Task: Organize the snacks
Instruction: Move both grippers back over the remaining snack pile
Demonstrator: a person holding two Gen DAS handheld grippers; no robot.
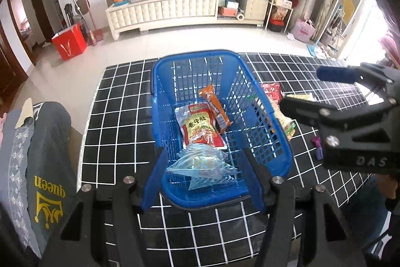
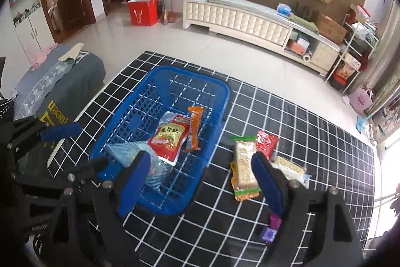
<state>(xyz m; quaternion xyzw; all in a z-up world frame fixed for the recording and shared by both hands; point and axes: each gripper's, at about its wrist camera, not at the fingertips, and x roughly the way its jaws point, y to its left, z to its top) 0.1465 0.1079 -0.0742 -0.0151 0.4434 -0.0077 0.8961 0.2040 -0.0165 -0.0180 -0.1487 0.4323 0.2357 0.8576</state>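
both grippers hang empty with jaws spread, the left gripper over the blue basket, the right gripper near the cracker packs lying right of it. risk: thin, overlapping wrappers could slip or pinch together.

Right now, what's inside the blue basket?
Inside the basket are a red pouch, an orange stick snack leaning beside it, and a clear bluish bag. The bag's contents look pale yellow but are unclear, and anything under the packets is hidden.
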